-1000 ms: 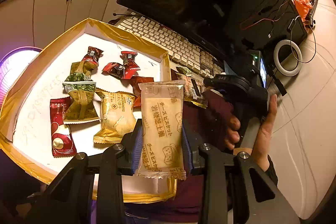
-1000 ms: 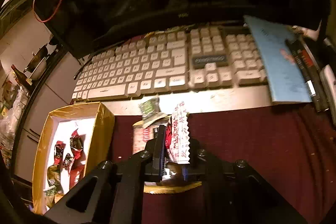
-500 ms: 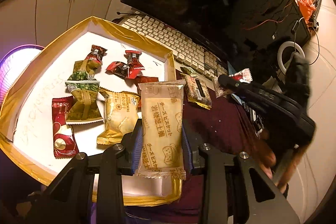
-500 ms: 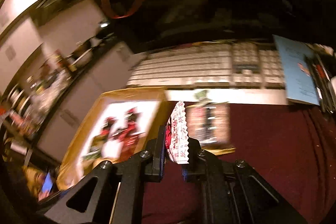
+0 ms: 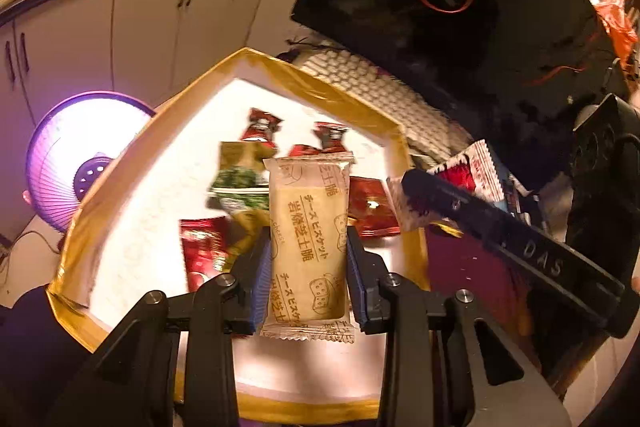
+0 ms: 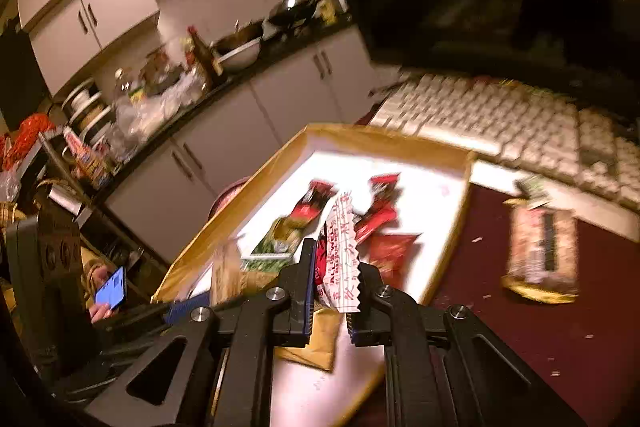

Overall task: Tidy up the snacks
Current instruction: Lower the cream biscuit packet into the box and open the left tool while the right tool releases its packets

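The left gripper [image 5: 307, 269] clamped a beige cheese biscuit packet [image 5: 308, 235] upright between its pads, held over the gold-rimmed white tray [image 5: 120, 187] where several red, gold and green snack packets lay. The right gripper [image 6: 334, 291] pinched a red-and-white sachet [image 6: 340, 251] above the tray's near edge. A brown snack bar [image 6: 544, 251] lay apart on the maroon table [image 6: 560, 327], beside a white keyboard [image 6: 500, 115].

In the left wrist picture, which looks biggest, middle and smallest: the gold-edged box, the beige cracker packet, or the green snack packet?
1. Gold-edged box, clearly the largest.
2. Beige cracker packet; it sits close to the camera between the fingers, so it looks bigger than it may be.
3. Green snack packet, partly hidden.
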{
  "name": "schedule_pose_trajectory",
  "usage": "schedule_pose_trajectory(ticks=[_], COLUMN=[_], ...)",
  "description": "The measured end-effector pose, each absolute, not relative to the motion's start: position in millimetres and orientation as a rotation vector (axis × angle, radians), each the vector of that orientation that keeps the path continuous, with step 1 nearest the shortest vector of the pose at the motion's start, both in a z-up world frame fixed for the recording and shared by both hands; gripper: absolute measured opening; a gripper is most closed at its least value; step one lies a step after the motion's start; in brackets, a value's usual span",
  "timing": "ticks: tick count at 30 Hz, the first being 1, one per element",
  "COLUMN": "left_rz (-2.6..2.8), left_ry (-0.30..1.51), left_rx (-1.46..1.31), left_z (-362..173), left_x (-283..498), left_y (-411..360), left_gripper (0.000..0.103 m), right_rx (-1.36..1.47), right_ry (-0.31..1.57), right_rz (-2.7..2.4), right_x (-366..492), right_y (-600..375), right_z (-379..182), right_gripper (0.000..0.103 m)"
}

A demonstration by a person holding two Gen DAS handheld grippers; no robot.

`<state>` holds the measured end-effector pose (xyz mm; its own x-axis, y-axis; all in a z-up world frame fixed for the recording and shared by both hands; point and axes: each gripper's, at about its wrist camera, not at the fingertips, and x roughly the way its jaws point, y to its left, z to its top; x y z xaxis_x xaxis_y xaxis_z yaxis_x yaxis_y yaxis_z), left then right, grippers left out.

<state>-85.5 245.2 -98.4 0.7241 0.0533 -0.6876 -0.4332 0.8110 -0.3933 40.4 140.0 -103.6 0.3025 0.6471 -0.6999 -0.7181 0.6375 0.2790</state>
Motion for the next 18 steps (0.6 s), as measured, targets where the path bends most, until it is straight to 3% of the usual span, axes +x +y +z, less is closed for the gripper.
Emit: schedule_pose_trajectory(ticks=[18], left_rz=[0.357], left_ry=[0.746], left_rx=[-0.551], left_z=[-117], left_x=[-77], left_y=[264], left_gripper=[0.031], right_rx=[-0.171], right_ry=[0.987], right_rz=[0.926], right_x=[49], right_y=[178], right_z=[-144], right_gripper=[0.013])
